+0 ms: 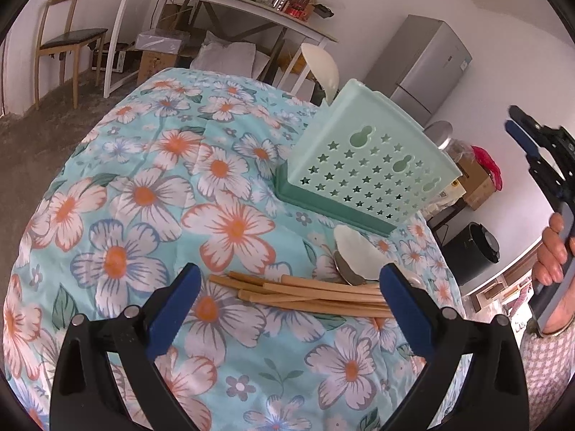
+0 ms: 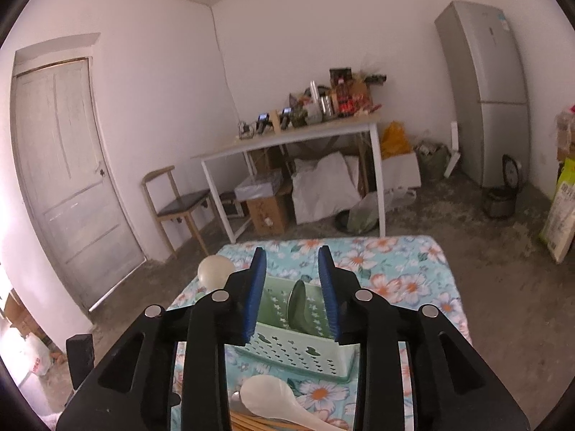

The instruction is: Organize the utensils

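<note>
The bundle of light, stiff wooden chopsticks [image 1: 309, 292] lies between the gaping left tongs [image 1: 291, 287]; grip mid-length. Right tongs [image 2: 293, 294] part-open, empty.

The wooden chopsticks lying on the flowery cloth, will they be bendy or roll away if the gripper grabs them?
The wooden chopsticks look thin, straight and rigid, so probably stiff, not bendy. They seem light. They lie in a loose, overlapping bunch beside a metal spoon, so a grab may catch several and scatter the rest. The soft tablecloth should limit rolling.
</note>
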`<state>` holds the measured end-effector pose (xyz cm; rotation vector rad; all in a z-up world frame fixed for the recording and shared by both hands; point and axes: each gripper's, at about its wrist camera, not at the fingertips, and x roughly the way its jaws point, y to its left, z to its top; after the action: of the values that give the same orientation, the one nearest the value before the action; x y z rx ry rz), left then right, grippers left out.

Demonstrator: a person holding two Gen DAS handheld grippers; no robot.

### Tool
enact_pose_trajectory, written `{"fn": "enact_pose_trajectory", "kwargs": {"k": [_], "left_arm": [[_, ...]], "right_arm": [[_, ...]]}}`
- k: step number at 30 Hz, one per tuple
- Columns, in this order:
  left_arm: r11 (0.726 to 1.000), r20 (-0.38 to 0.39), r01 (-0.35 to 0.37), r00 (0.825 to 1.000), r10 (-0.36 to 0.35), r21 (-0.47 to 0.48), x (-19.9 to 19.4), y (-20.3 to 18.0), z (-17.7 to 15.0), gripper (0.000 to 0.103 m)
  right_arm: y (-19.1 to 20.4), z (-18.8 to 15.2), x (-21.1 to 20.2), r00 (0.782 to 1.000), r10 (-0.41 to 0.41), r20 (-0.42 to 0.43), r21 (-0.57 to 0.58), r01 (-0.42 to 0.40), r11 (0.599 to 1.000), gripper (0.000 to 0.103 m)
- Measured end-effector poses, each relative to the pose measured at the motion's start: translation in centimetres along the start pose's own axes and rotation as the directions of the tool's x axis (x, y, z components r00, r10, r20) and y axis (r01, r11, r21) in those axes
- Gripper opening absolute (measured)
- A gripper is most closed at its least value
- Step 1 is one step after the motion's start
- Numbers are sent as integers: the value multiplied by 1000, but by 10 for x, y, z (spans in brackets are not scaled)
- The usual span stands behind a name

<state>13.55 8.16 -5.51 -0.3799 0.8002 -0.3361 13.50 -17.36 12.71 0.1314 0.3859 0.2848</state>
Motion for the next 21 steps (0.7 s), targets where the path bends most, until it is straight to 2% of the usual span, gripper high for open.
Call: {"fn": "enact_pose_trajectory", "kwargs": {"k": [3, 5, 9, 11, 13, 15, 17, 19, 21], "left_arm": [[1000, 30, -1, 1000, 0, 16, -4, -2, 0, 97], [998, 47, -39, 998, 36, 53, -5, -6, 0, 97], [989, 36, -89, 996, 86, 116, 1, -13, 0, 97], [989, 33, -78, 997, 75, 126, 2, -15, 2, 97], [988, 32, -68, 997, 64, 136, 4, -19, 5, 97], [987, 30, -59, 998, 56, 148, 6, -23, 9, 97], [987, 32, -49, 999, 44, 153, 8, -26, 13, 97], [989, 31, -20, 999, 15, 149, 10, -28, 17, 96], [991, 18, 19, 1000, -22, 134, 13, -29, 20, 88]], "right_arm": [[2, -11, -16, 1000, -14, 2, -21, 14, 1000, 38], [3, -22, -24, 1000, -24, -13, -20, 24, 1000, 41], [2, -64, -27, 992, -34, -119, 7, 35, 999, 45], [2, -87, -21, 981, -39, -189, 27, 45, 999, 45], [-1, -111, -14, 964, -16, -266, 73, 36, 997, 45], [-1, -134, -6, 942, -27, -334, 84, 59, 995, 45], [1, -148, 0, 924, -52, -378, 60, 80, 995, 45], [2, -157, 1, 917, -51, -396, 58, 80, 995, 45], [-1, -160, 4, 915, -38, -402, 76, 75, 994, 46]]}}
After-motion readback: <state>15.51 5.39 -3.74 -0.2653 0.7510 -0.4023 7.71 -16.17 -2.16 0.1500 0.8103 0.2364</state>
